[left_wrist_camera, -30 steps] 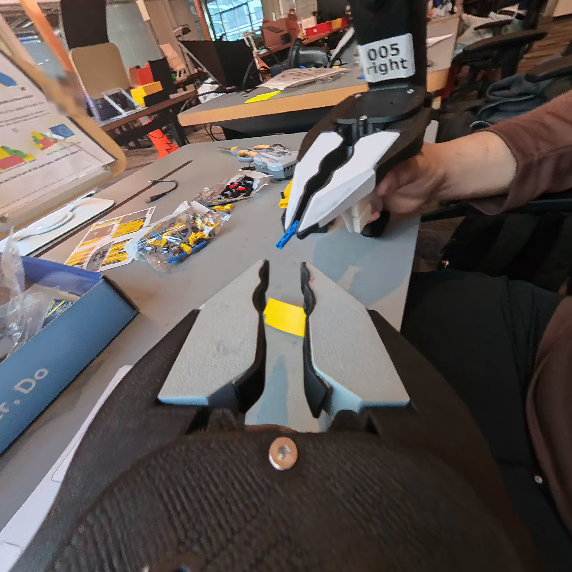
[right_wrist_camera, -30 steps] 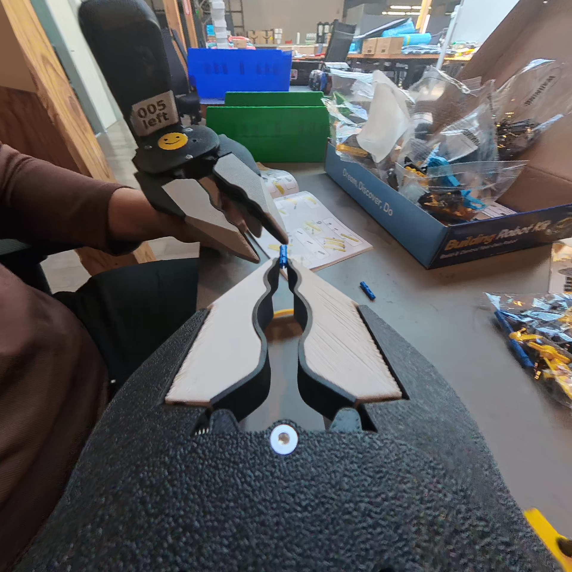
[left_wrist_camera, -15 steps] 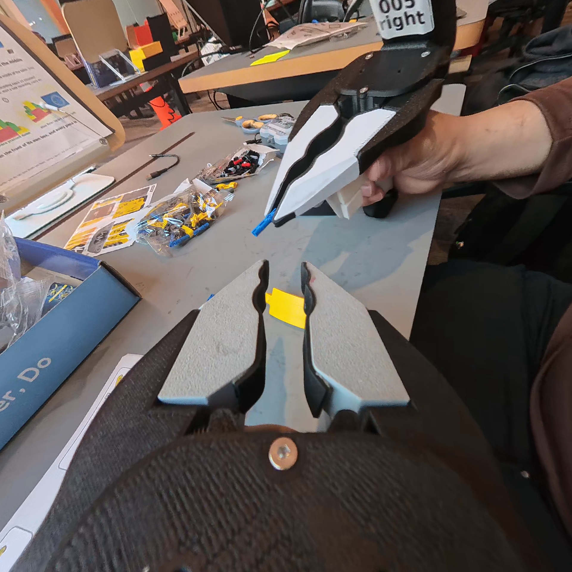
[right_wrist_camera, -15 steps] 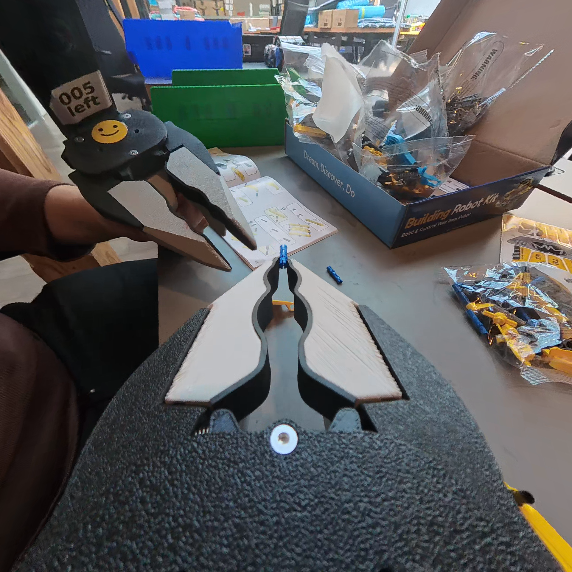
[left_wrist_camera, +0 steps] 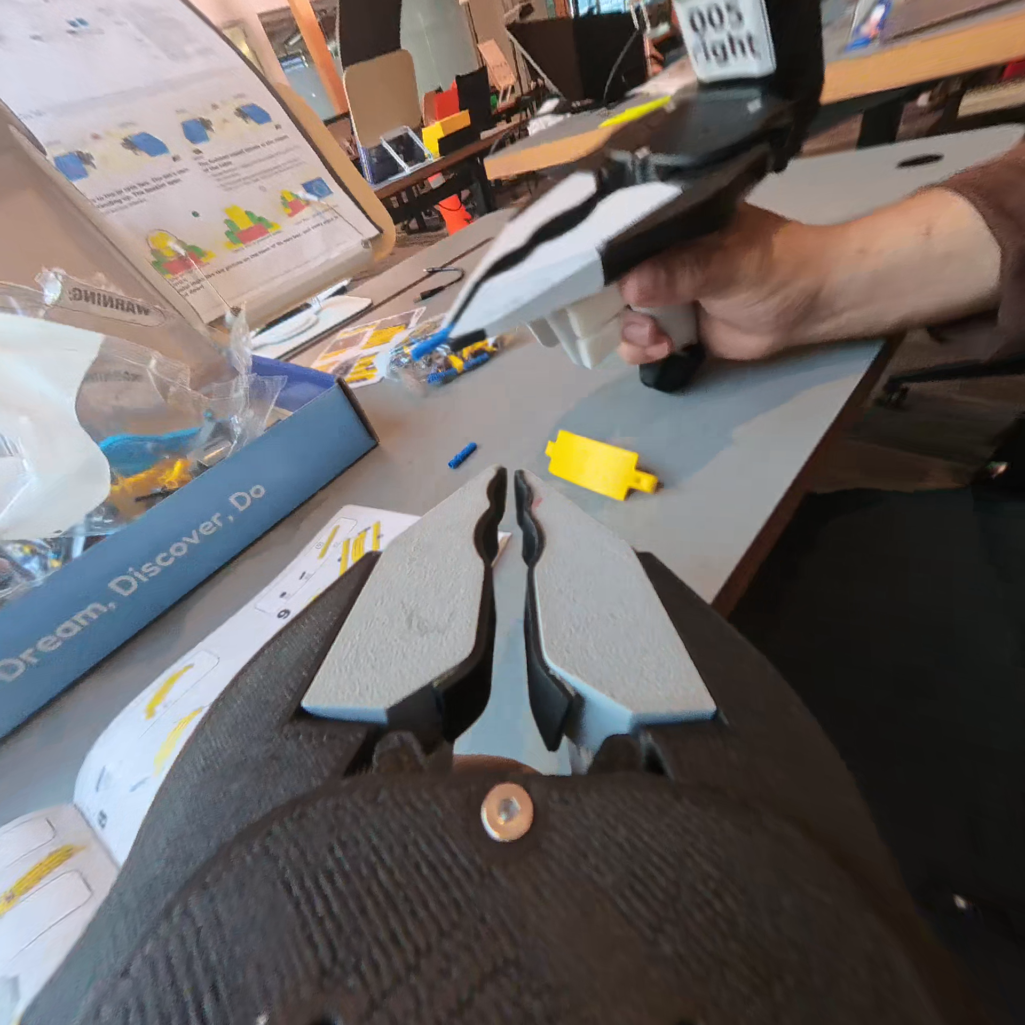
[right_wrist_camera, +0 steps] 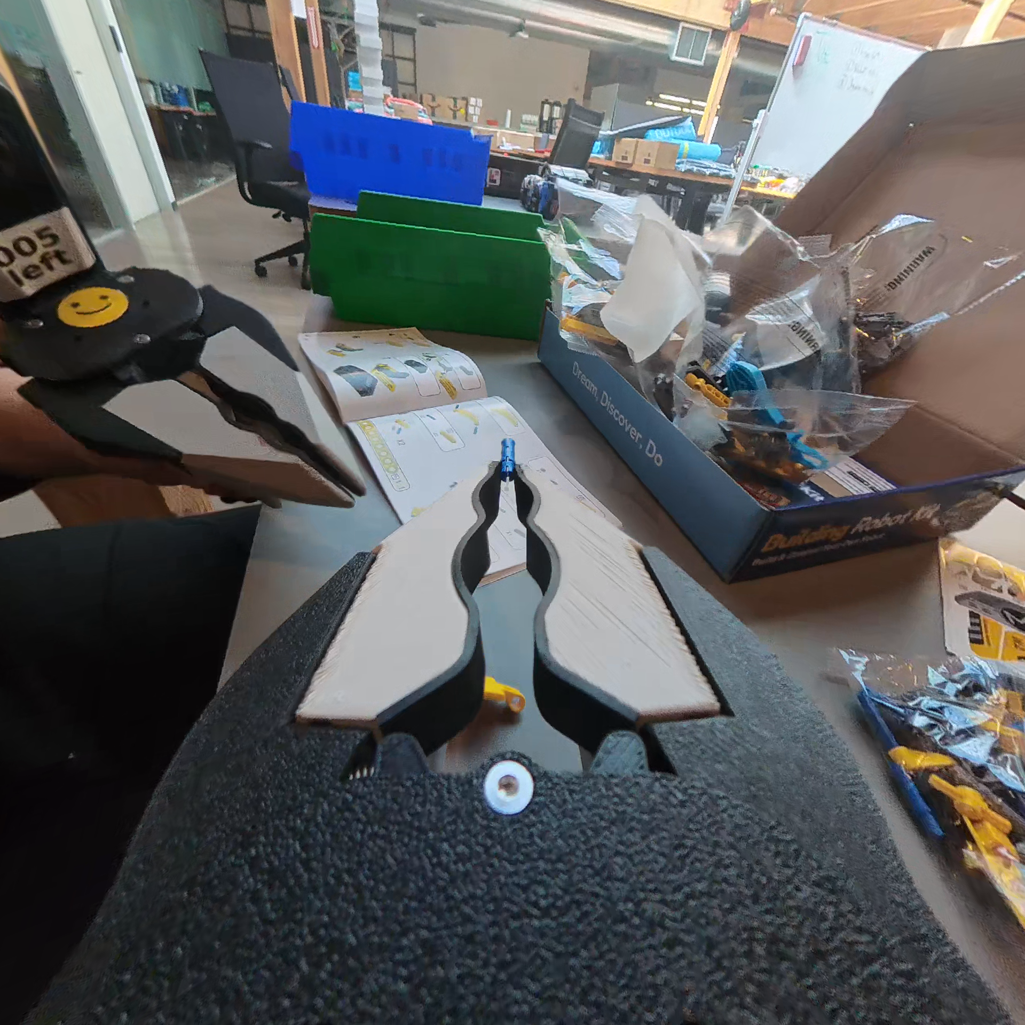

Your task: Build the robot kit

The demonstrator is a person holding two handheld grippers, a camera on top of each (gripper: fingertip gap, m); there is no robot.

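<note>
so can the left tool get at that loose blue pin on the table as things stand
Probably yes. The loose blue pin lies on bare table just ahead of the left tool, with nothing between them. But the tool looks shut, so it would need to open first. The right tool is held higher, off that path.

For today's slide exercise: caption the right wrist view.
Right gripper pinches a blue pin above an open instruction booklet.
</note>
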